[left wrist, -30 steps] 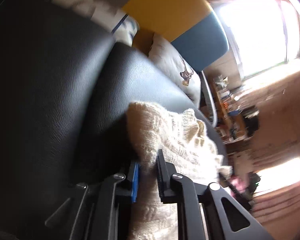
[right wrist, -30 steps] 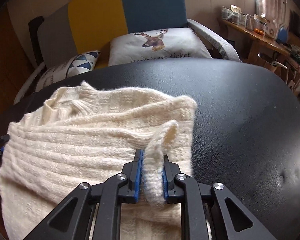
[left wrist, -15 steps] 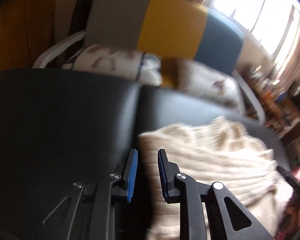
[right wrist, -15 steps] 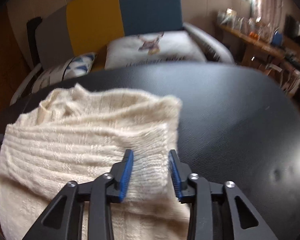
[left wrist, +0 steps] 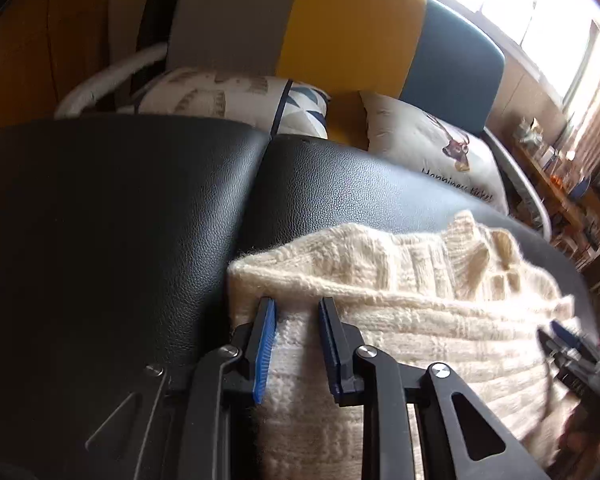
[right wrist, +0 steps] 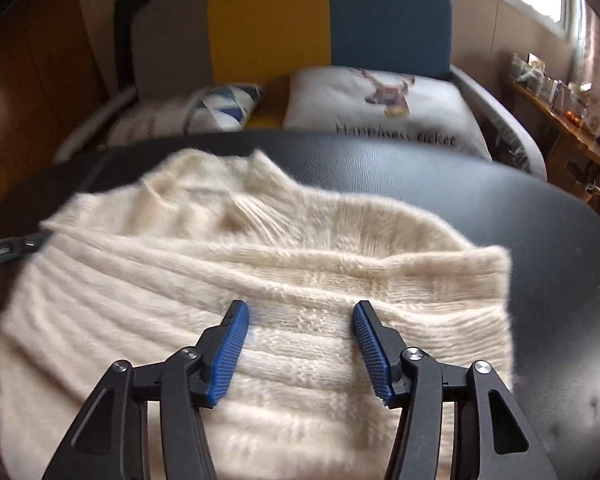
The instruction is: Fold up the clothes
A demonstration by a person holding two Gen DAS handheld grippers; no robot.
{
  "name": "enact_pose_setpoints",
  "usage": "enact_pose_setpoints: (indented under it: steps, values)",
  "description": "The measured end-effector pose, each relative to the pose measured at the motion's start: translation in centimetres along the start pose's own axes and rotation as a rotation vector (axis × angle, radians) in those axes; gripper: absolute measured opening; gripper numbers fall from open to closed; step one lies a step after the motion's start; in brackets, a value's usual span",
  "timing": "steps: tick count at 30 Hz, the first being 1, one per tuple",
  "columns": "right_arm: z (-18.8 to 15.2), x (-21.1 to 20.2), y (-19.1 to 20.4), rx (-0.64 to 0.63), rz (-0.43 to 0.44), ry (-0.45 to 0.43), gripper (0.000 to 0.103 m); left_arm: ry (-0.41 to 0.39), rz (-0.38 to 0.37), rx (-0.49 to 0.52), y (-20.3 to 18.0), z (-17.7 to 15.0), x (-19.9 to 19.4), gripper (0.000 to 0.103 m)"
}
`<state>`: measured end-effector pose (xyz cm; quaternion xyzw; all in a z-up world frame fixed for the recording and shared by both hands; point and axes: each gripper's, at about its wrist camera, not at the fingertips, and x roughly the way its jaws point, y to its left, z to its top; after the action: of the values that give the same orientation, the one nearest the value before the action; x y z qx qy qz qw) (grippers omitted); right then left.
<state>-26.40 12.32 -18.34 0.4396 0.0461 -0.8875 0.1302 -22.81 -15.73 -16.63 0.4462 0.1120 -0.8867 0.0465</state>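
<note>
A cream cable-knit sweater point(right wrist: 260, 304) lies folded on a black padded bench point(right wrist: 500, 216), its ribbed collar turned toward the far edge, as two hand-held claws hang over it. The right claw point(right wrist: 300, 312) stands wide above the sweater's near right part, blue pads parted with only flat knit beneath them; its jaws have just been opening and nothing is pinched between them. The left claw point(left wrist: 294, 312) sits at the sweater's left edge, its jaws also just opened, a narrow gap between the pads over the woollen fold and no cloth clamped. In the left wrist view the right claw appears blurred at the far right edge of the garment. Behind the bench stands a sofa point(right wrist: 340, 20) with grey, yellow and blue back panels, carrying a triangle-patterned cushion point(right wrist: 224, 108) and a white cushion point(right wrist: 380, 104) printed with a deer and the words "Happiness ticket"; a cluttered wooden shelf point(right wrist: 560, 112) runs under the window at right
</note>
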Motion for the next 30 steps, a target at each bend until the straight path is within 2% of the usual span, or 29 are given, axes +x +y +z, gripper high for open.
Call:
enact_pose_setpoints:
  steps: [3, 5, 9, 12, 14, 18, 19, 21, 23, 25, 27, 28, 30]
  values:
    - [-0.1, 0.0, 0.0, 0.024, 0.006, -0.014, 0.061, 0.002, 0.004, -0.010, 0.3, 0.3, -0.7, 0.023]
    - [-0.3, -0.8, -0.9, 0.058, 0.066, -0.010, 0.061, -0.031, 0.011, -0.031, 0.3, 0.4, -2.3, 0.023]
    - [-1.7, -5.1, -6.3, 0.248, 0.192, -0.092, 0.061, -0.098, -0.051, -0.027, 0.6, -1.7, -5.3, 0.023]
    - [-3.4, -6.9, -10.5, 0.374, 0.215, -0.108, 0.061, -0.078, -0.078, -0.023, 0.5, -4.1, -6.1, 0.023]
    - [-4.0, -6.8, -12.3, 0.411, 0.203, -0.096, 0.061, -0.068, -0.065, -0.003, 0.4, -5.7, -6.2, 0.023]
    - [-4.3, -4.7, -14.0, 0.465, 0.237, -0.043, 0.060, -0.062, -0.021, 0.043, 0.3, -7.8, -6.2, 0.023]
    - [-4.3, -4.1, -14.1, 0.467, 0.248, -0.031, 0.055, -0.062, -0.017, 0.047, 0.3, -8.0, -6.2, 0.024]
    - [-4.1, -3.2, -12.9, 0.405, 0.206, -0.006, 0.041, -0.063, -0.007, 0.055, 0.4, -8.5, -6.2, 0.025]
    - [-3.9, -2.8, -11.0, 0.297, 0.129, 0.013, 0.019, -0.079, 0.009, 0.059, 0.5, -8.5, -6.5, 0.028]
    - [-3.0, -2.9, -8.4, 0.115, -0.007, 0.018, 0.015, -0.143, 0.024, 0.053, 0.7, -8.4, -7.6, 0.027]
    - [-2.0, -3.5, -6.4, -0.031, -0.116, 0.003, 0.013, -0.183, 0.012, 0.092, 0.4, -7.9, -8.3, 0.027]
    - [-1.5, -3.9, -5.5, -0.096, -0.165, -0.007, 0.013, -0.172, 0.013, 0.116, 0.2, -7.8, -8.1, 0.027]
    - [-0.7, -3.6, -5.7, -0.123, -0.213, -0.007, 0.013, -0.090, 0.018, 0.163, -0.2, -8.0, -6.4, 0.027]
